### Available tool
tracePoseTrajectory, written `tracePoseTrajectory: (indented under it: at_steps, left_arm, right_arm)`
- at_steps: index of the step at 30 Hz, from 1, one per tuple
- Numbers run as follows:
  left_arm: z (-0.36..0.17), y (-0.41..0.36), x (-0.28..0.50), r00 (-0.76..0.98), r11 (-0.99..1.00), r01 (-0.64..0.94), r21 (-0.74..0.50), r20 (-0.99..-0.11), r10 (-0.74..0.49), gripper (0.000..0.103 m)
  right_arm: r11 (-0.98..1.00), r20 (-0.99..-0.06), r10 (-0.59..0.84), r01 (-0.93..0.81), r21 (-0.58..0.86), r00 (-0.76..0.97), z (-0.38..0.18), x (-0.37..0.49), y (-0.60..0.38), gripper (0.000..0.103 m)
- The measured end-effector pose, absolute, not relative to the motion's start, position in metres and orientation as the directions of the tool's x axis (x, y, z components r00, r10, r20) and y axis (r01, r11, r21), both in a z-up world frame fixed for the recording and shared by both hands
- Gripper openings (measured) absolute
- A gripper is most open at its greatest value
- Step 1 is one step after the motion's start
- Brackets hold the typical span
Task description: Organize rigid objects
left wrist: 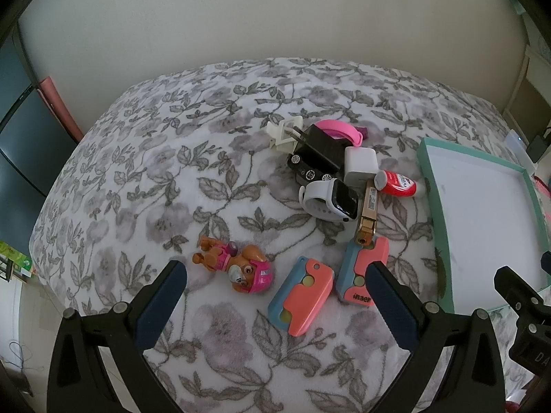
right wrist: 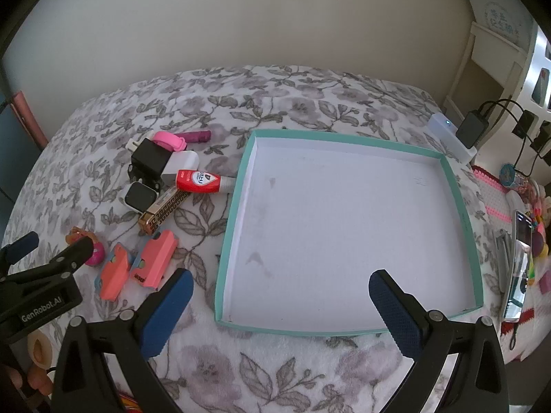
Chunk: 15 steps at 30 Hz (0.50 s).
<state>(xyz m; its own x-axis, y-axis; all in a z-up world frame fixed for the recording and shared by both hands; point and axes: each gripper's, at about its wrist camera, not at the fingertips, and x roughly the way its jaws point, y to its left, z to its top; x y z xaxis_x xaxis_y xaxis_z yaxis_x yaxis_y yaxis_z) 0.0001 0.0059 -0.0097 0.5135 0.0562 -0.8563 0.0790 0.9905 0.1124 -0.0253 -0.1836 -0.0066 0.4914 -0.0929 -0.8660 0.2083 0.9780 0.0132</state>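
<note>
A teal-rimmed white tray (right wrist: 458,203) lies empty on the floral bedspread; its left wall shows in the left wrist view (left wrist: 434,206). Left of it lies a pile: a black charger (left wrist: 322,143), a white charger (left wrist: 360,165), a white smartwatch (left wrist: 332,199), a red bottle (left wrist: 399,183), a gold lighter (left wrist: 367,215) and a pink band (left wrist: 339,130). Nearer lie two coral-and-blue cases (left wrist: 303,296) (left wrist: 360,272) and a toy pup (left wrist: 237,265). My left gripper (left wrist: 277,277) is open above the cases. My right gripper (right wrist: 280,287) is open over the tray's near edge.
A wall stands behind the bed. Right of the tray are a white power strip (right wrist: 451,137) with plugs, a phone (right wrist: 518,268) and small colourful items. A purple tube (right wrist: 196,136) lies behind the pile. The bed's left edge drops off near a dark cabinet (left wrist: 20,144).
</note>
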Motion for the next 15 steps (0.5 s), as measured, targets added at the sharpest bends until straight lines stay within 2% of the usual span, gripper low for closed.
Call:
tracePoseTrajectory:
  at_steps: [15]
  left_arm:
    - [-0.0092,0.0052,0.0010,0.512,0.991,0.079,0.112,-0.857,0.056,0.103]
  right_arm:
    - [0.978,-0.868,-0.094,0.208,0.011,0.488,-0.0064,-0.0237,-0.1831,0.103]
